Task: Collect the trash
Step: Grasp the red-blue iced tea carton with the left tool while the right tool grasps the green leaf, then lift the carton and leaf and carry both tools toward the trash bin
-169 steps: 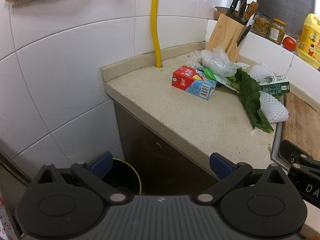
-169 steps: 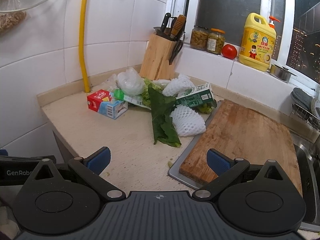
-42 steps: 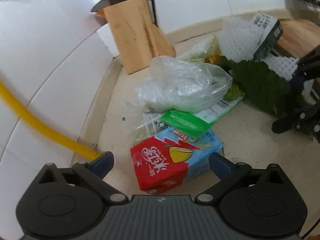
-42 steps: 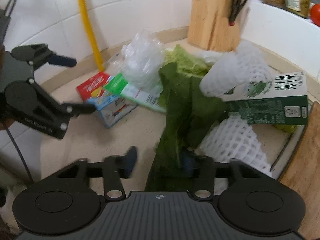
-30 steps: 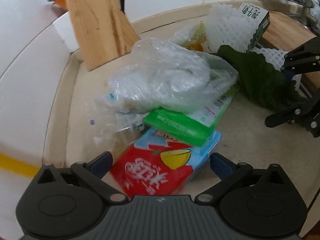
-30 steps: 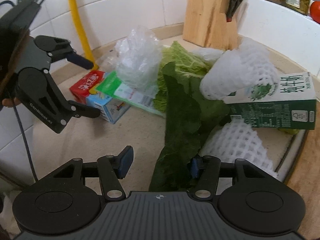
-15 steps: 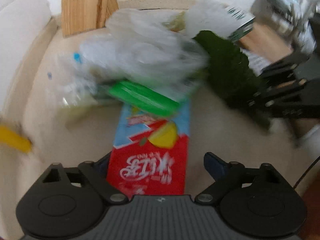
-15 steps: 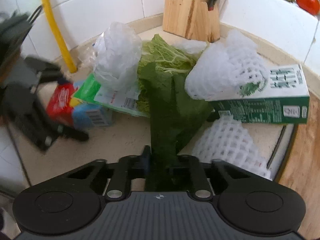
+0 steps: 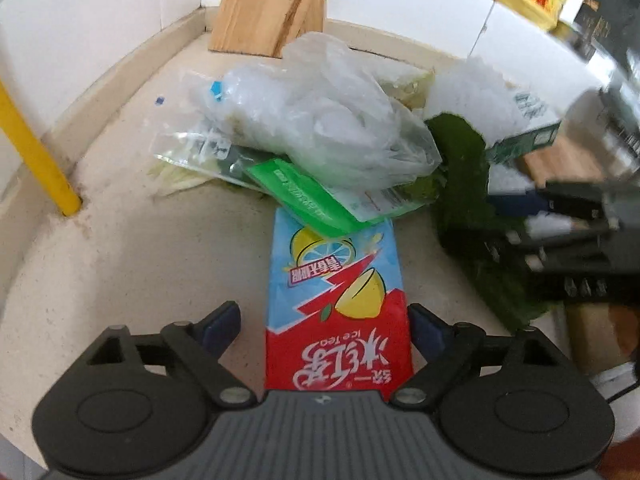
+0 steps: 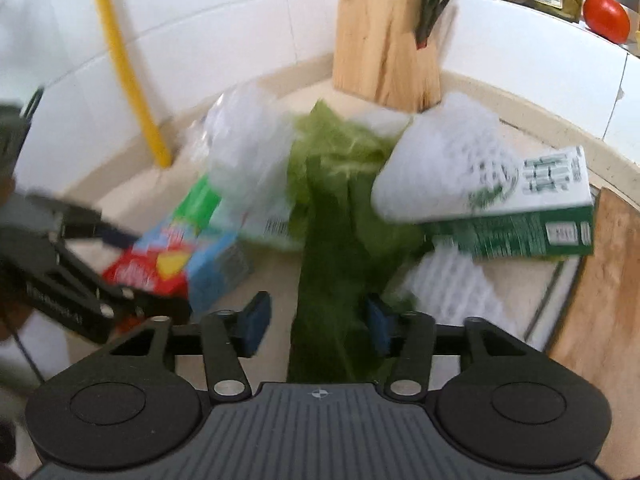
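A white tiled wall with a yellow pipe stands behind the beige table, and a wooden knife block is in the corner. The left hand-held gripper is wide apart around the near end of the red and blue ice tea carton. Its right pad seems to touch the carton edge, its left pad is apart from it, so the carton is not clamped. The far end of the carton lies under a green packet and a clear plastic bag. The right hand-held gripper is opening, with the dark green leaf between its pads, and the pads do not press it. Ahead and to the right of it lie a white foam net and a green milk carton. Half a second ago this gripper was clenched on the leaf. A second ago the ice tea carton lay diagonally before the left gripper; now it is in line between the pads.
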The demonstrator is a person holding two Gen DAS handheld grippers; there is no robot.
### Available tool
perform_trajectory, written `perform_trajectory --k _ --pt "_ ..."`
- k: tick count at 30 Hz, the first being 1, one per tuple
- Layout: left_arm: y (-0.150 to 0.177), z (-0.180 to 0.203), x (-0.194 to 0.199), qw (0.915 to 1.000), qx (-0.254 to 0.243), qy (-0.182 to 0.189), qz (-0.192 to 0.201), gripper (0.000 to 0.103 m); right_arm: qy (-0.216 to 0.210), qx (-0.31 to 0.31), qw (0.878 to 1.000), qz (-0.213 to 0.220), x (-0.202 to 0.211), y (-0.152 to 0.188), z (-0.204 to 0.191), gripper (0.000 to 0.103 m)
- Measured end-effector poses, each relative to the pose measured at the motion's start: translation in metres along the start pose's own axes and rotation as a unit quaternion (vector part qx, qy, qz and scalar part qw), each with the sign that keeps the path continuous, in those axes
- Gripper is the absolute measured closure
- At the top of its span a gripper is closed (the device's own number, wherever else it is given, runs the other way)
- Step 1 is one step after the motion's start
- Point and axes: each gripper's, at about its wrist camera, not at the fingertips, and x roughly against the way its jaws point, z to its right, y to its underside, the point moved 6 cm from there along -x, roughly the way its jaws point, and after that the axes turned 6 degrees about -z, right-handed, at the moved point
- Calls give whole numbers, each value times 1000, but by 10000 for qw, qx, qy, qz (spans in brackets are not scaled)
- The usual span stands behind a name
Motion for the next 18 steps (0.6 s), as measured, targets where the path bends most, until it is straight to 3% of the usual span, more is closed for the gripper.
perform_trajectory --k 2,3,4,5,7,9,13,14,18 --pt "0 9 -9 9986 -288 -434 10 22 75 -56 9999 75 -9 -9 1 42" --pt "0 12 -10 9974 -404 -596 38 23 107 -59 9999 84 -14 -11 2 53" --pt "0 14 -10 9978 -374 -541 59 33 102 -102 9999 26 -21 -12 3 77" --pt "-1 15 -9 9984 -287 -488 61 42 71 -219 9997 -116 -29 -12 5 85" --pt "-2 19 -7 9985 -223 -489 -40 44 12 -478 9987 -180 -32 -11 11 94" --pt "2 24 -2 9994 -109 -334 -28 44 -160 -715 9969 -269 -29 -11 16 100" --pt "16 39 23 9999 17 -15 119 44 -1134 -965 9884 -314 10 5 12 100" --pt "20 42 28 9998 71 44 156 44 -1134 -965 9884 -314 10 5 12 100" --pt "34 49 34 9993 175 -207 240 44 -1598 -916 9825 -273 38 20 3 100"
